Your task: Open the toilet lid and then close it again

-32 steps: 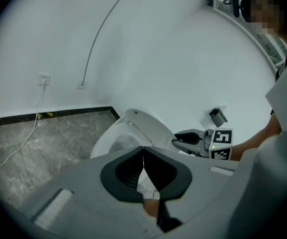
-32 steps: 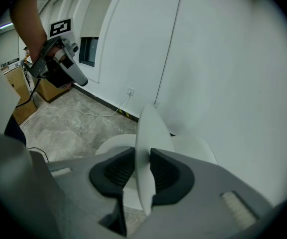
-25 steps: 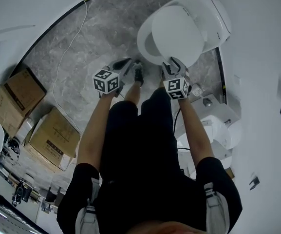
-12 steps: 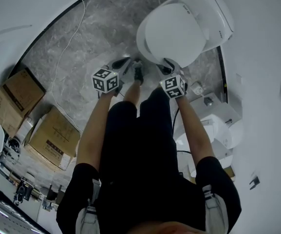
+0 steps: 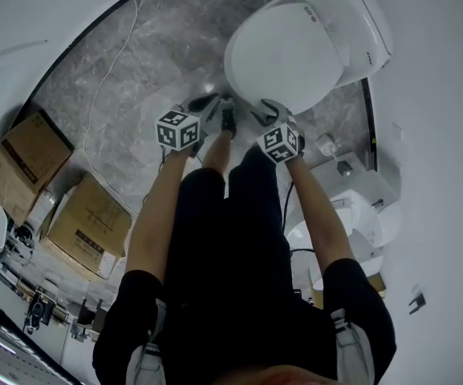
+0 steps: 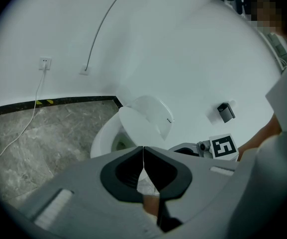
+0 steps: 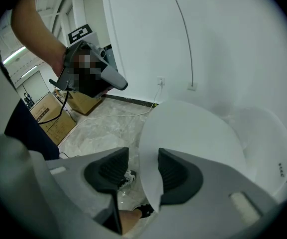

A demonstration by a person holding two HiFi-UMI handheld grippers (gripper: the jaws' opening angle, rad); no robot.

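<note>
Head view: white oval plastic toilet lid (image 5: 291,50) sits lower over the white ceramic bowl (image 6: 103,138) than a second ago, so the closing leg is probably near done. Right claw (image 7: 143,171) half open, straddling the lid's front edge, apparently unclamped. Left claw (image 6: 143,158) shut, empty.

1. The floor (image 5: 147,62) is grey marbled tile, with a dark strip along the white wall.
2. A white toilet (image 5: 295,50) stands on it by the wall.
3. Two cardboard boxes (image 5: 87,224) sit well apart from the toilet.
4. A thin white cable (image 5: 93,107) lies across the tiles.
5. The person's shoes (image 5: 228,120) stand just before the toilet.
</note>
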